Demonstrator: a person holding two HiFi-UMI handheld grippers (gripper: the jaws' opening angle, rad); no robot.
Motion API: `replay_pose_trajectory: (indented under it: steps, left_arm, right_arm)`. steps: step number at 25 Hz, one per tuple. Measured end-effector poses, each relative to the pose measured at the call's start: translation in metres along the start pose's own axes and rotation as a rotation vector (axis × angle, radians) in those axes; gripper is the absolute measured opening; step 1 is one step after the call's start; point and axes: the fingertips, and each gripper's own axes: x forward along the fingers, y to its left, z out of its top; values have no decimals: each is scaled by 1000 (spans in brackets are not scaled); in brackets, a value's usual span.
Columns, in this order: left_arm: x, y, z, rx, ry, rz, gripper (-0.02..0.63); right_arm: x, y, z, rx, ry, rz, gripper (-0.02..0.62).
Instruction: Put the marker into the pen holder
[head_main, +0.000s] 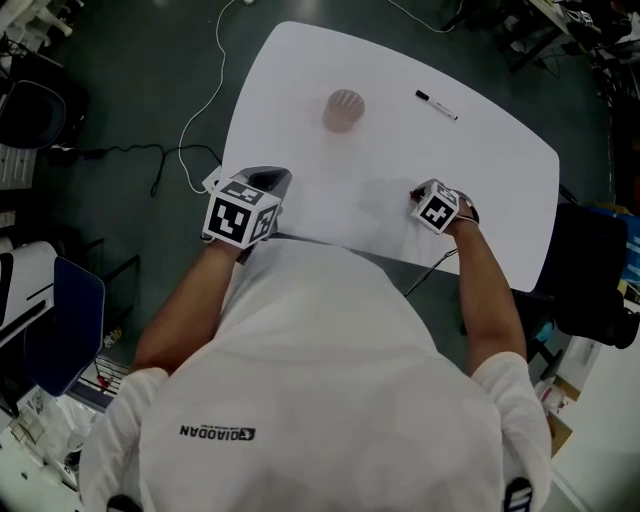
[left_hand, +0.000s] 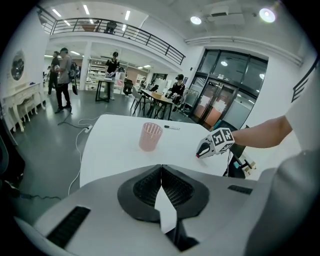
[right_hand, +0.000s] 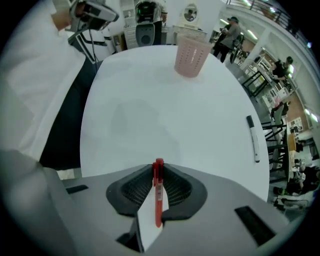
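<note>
**Three cameras on one white desk**

The head view looks steeply down from overhead and takes in the whole desk (head_main: 400, 200). The left gripper view sits low at the near edge, facing across the top toward the pen holder (left_hand: 150, 136) and the right gripper (left_hand: 201, 152). The right gripper view looks along its own jaws, close over the desk. All three share the pen holder and the marker (left_hand: 172, 128).

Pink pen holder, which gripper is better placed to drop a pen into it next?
Right. The right gripper is shut on a red pen, and the pink pen holder stands ahead of it. The left gripper is shut on nothing.
</note>
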Motion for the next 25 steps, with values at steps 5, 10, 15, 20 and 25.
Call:
replay_pose_trajectory:
  steps: [5,10,15,20,25]
  left_arm:
    - [-4,8,6,2,-13,3,28]
    - [-10,16,13,6,-32,8,28]
    - [-17,15,11,0,-43,15,28]
    - [-23,17,8,-5,-66,26,28]
    - [-38,25,-4,-25,-75,44,28]
  right_arm:
    - [-46,-18,63,194,-269,-48,81]
    - [-102,-43,131,471,-625,-61,81]
    - [-147,-53,176,707,-915,4,81]
    - [-184,-83,212,797,-1084,-6,81]
    - [-207,-113,243,843,-1195,-89,81]
